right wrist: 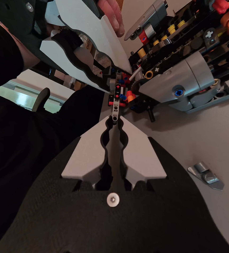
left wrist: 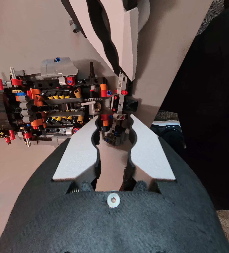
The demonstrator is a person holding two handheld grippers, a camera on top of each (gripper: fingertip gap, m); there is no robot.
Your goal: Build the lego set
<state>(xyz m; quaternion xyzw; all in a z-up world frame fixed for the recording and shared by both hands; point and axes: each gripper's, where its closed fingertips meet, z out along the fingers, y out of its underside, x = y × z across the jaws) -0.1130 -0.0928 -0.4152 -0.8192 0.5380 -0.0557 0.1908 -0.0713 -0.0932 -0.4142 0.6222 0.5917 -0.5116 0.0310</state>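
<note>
The lego model (left wrist: pixel 56 104), a long black frame with yellow, red, orange and grey parts, lies on the pale table (left wrist: pixel 22 34). My left gripper (left wrist: pixel 113 116) is closed around the model's near end, with the dark grey block there between its fingers. My right gripper (right wrist: pixel 115 117) is shut on the lower end of a thin light grey beam (right wrist: pixel 116 108) that stands against the model's end, by black parts with red cross axles. In the left wrist view the right gripper (left wrist: pixel 124 73) comes down from above onto the beam (left wrist: pixel 121 87). The model (right wrist: pixel 179 76) fills the upper right of the right wrist view.
A loose grey panel piece (right wrist: pixel 205 176) lies on the table (right wrist: pixel 179 136) to the right of my right gripper. A small grey piece (left wrist: pixel 74 26) lies farther back. The table edge runs just beyond the model's end, with a person's dark clothing (right wrist: pixel 15 136) past it. Tip to tip, the grippers are about 5 cm apart.
</note>
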